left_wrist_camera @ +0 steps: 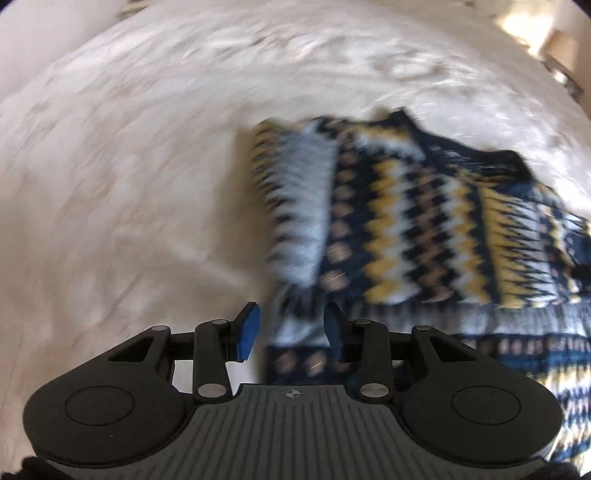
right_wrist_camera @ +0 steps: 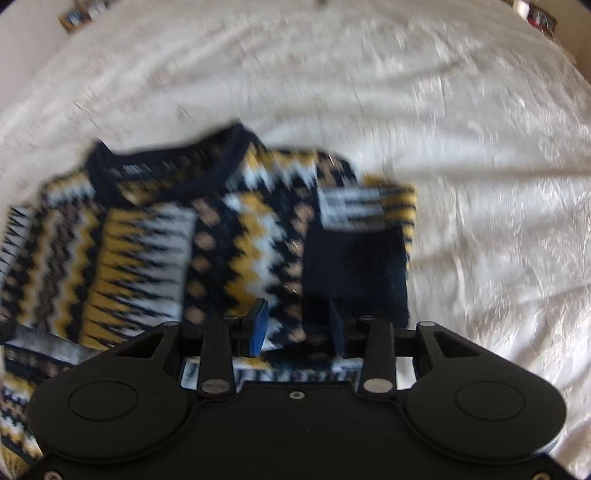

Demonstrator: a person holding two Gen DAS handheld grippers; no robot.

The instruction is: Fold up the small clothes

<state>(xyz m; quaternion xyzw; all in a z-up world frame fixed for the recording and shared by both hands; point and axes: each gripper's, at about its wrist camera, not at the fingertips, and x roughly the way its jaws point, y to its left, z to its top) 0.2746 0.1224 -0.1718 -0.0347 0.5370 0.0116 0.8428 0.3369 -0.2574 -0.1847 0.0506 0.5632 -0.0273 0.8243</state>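
Observation:
A small knitted sweater (left_wrist_camera: 406, 221) with navy, yellow, white and tan zigzags lies on a white bedspread (left_wrist_camera: 129, 184). In the left wrist view it fills the right half, and my left gripper (left_wrist_camera: 291, 332) is open and empty over its lower left edge. In the right wrist view the sweater (right_wrist_camera: 221, 240) lies at centre-left, neck opening (right_wrist_camera: 166, 170) at the far end, with a sleeve folded in showing a navy cuff (right_wrist_camera: 354, 273). My right gripper (right_wrist_camera: 299, 328) is open and empty just above the sweater's near hem. Both views are motion-blurred.
The white bedspread (right_wrist_camera: 480, 221) stretches all around the sweater. Small blurred items (right_wrist_camera: 81, 14) lie past the bed's far left edge, and more blurred items (right_wrist_camera: 535, 14) sit at the far right corner. A bright floor area (left_wrist_camera: 546, 33) shows at the top right of the left view.

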